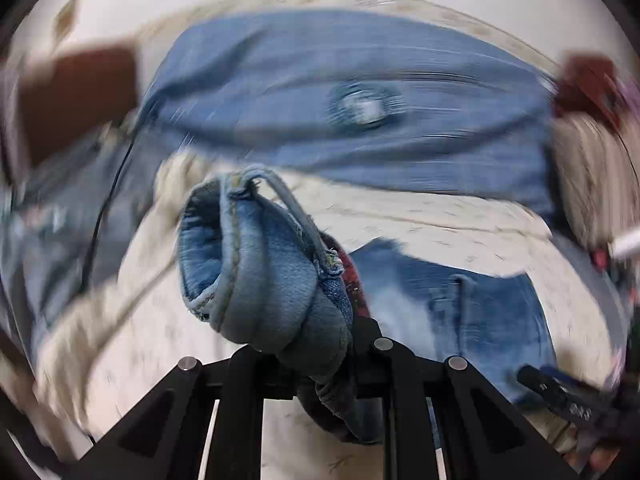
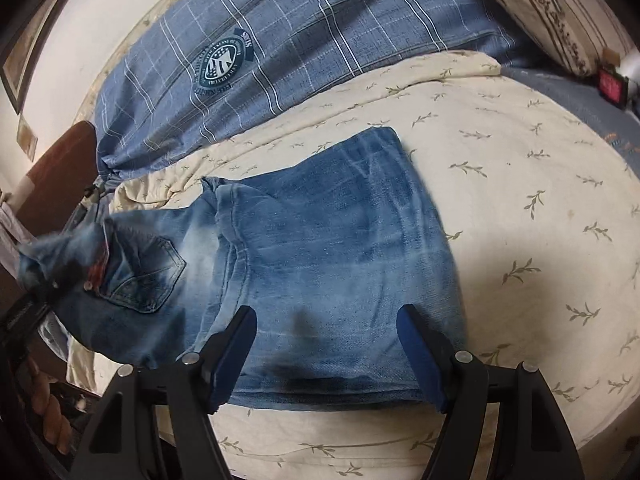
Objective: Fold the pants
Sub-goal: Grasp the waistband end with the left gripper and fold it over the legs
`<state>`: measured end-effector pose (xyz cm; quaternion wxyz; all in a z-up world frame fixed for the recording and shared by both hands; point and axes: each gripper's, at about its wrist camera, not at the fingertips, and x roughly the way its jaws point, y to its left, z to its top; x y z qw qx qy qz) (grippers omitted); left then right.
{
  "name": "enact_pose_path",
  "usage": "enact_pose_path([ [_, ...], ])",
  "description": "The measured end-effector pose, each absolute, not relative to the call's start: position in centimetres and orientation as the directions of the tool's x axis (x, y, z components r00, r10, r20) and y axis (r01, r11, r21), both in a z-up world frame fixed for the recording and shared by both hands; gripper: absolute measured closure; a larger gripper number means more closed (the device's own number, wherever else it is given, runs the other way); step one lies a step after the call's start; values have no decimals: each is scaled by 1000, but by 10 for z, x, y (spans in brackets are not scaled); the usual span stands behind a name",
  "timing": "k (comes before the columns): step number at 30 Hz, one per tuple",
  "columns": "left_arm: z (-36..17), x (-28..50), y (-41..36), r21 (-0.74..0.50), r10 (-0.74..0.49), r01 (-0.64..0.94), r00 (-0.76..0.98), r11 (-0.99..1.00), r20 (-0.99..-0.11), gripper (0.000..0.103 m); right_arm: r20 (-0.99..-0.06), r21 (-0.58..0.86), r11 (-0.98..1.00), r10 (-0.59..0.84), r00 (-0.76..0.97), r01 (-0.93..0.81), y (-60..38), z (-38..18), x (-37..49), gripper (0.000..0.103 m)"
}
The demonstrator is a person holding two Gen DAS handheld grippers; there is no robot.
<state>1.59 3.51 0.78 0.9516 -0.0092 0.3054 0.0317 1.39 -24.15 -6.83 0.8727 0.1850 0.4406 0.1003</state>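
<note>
The blue jeans lie on the bed with the legs doubled over; a back pocket faces up at the left. My left gripper is shut on a bunched piece of the waistband, with a belt loop sticking up, and holds it lifted off the bed. The denim hides its pads. In the right wrist view that raised waistband end shows at the far left. My right gripper hangs open over the near edge of the folded legs, its blue pads wide apart with nothing pinched between them.
A cream sheet with a leaf print covers the bed. A blue plaid pillow with a crest lies behind the jeans, and a striped floral pillow at the back right. Dark wooden furniture stands at the left. A red object is at the far right.
</note>
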Motion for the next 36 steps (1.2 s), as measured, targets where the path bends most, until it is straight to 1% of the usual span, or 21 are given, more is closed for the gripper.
enact_pose_path([
  [4,17,9,-25,202,24,95,854,975,-519,86,-723,445,896,362,589,-4,-247,-70,14,27],
  [7,16,6,-63,296,-14,189,863,936,-505,86,-678,547,837,428,598,21,-264,-72,13,27],
  [10,5,4,-100,361,-62,289,848,886,-526,86,-614,654,754,487,622,56,-286,-73,11,27],
  [12,-4,3,-117,389,-84,338,836,857,-542,86,-582,695,715,500,641,75,-298,-74,10,27],
  [15,-22,-2,-144,418,-115,427,797,802,-593,86,-534,756,646,513,671,108,-318,-77,5,27],
  [17,-34,3,-150,389,-133,471,754,792,-643,85,-502,805,572,515,695,157,-336,-85,1,27],
  [18,-42,9,-156,370,-139,503,717,781,-683,82,-497,817,548,511,702,180,-343,-88,0,27],
  [20,-48,18,-155,255,-207,551,641,795,-739,77,-476,846,485,500,724,221,-357,-95,-5,27],
  [22,-41,21,-146,143,-271,563,584,814,-765,67,-460,859,453,476,750,239,-368,-97,-10,27],
  [23,-34,16,-138,84,-319,566,574,820,-754,63,-451,863,444,465,762,241,-373,-96,-13,27],
  [24,-27,14,-131,38,-356,568,564,822,-745,56,-448,864,442,456,769,241,-375,-94,-14,27],
  [25,-15,11,-117,-47,-415,564,545,824,-729,52,-444,864,443,448,776,239,-376,-93,-16,27],
  [26,-6,8,-106,-96,-446,555,541,826,-713,49,-446,862,447,446,776,239,-375,-91,-16,27],
  [27,1,7,-97,-128,-468,545,550,828,-692,43,-444,860,454,444,778,232,-376,-89,-16,27],
  [28,11,3,-82,-152,-482,527,576,836,-660,40,-443,855,470,437,783,221,-374,-85,-17,27],
  [30,21,0,-54,-169,-459,463,635,870,-622,38,-441,831,524,415,796,187,-369,-73,-17,27],
  [32,22,7,-27,-169,-383,357,697,918,-606,34,-439,802,581,413,798,141,-360,-57,-17,27],
  [34,10,19,-9,-149,-285,250,709,957,-645,33,-418,802,594,478,772,67,-348,-47,-18,27],
  [36,-2,27,1,-152,-260,214,694,965,-671,33,-375,822,568,583,721,-31,-329,-38,-16,27],
])
